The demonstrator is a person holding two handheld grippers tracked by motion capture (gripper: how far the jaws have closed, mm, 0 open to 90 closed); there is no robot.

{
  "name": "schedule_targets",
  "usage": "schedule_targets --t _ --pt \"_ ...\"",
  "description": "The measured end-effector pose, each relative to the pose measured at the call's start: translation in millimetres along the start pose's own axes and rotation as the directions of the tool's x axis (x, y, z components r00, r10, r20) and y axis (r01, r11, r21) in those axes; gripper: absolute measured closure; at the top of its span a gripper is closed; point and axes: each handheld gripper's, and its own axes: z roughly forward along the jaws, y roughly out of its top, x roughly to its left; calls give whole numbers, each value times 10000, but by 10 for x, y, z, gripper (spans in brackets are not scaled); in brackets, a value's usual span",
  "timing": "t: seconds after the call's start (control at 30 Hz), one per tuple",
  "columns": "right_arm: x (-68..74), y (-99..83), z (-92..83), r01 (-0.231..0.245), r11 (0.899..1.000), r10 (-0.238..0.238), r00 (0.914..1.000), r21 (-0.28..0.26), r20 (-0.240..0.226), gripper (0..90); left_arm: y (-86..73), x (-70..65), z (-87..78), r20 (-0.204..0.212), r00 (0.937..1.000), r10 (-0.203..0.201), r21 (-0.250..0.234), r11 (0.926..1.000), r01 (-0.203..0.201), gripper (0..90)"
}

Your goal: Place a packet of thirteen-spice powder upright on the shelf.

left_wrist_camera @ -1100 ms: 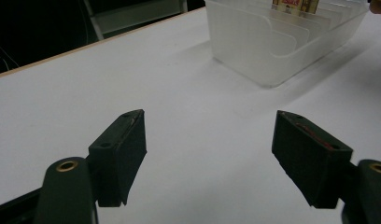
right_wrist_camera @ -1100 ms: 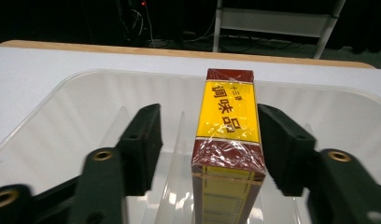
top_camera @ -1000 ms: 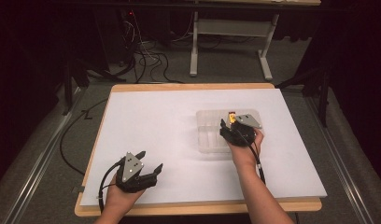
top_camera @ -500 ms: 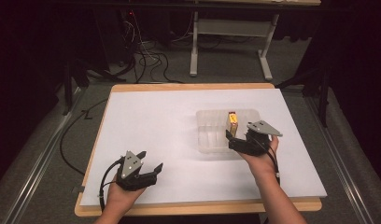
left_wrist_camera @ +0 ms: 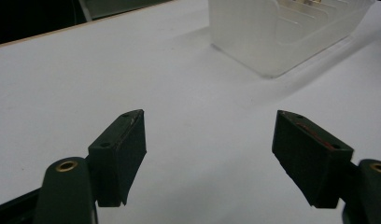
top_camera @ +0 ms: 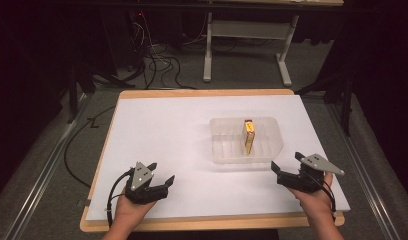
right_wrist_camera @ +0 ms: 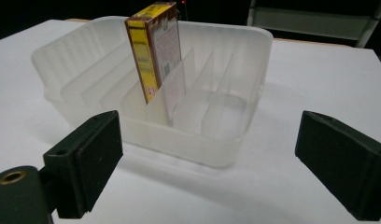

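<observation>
The yellow carton (top_camera: pixel 249 136) stands leaning in a middle slot of the clear divided bin (top_camera: pixel 222 150) at the table's (top_camera: pixel 157 130) three o'clock, and with the right gripper (top_camera: pixel 288 169) whose jaws have just been opening empty, and the left gripper (top_camera: pixel 161 176) wide and empty, a nudge to the bin could topple it.

Lab: dark curtains (top_camera: pixel 37 60), floor cables (top_camera: pixel 152 60)

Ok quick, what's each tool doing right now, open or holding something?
Left tool: open, holding nothing.
Right tool: open, jaws have just been opening, nothing between them; the box stands in the tray.
</observation>
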Motion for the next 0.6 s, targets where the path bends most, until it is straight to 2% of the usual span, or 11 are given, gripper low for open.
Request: schedule_targets --t 0.13,0.2,0.3,0.47,0.6 --pt "-36 -85 -133 -161 9998 159 9996 -90 -222 80 2 -3 21 -8 10000 -86 27 10000 86 266" --pt "-24 -102 -147 111 9998 -113 9999 -136 -111 115 5 -15 23 15 10000 -49 52 10000 49 266" --pt "-30 -117 -133 176 9998 -177 9998 -117 -37 140 3 -31 25 21 10000 35 30 10000 -35 266" --pt "-121 -167 -57 -149 9997 148 9999 185 44 148 -3 -27 21 115 9998 137 57 9999 -137 266" --pt "-134 -172 -41 -214 9996 212 9997 209 92 151 -6 -9 7 84 9999 134 28 9999 -134 266"
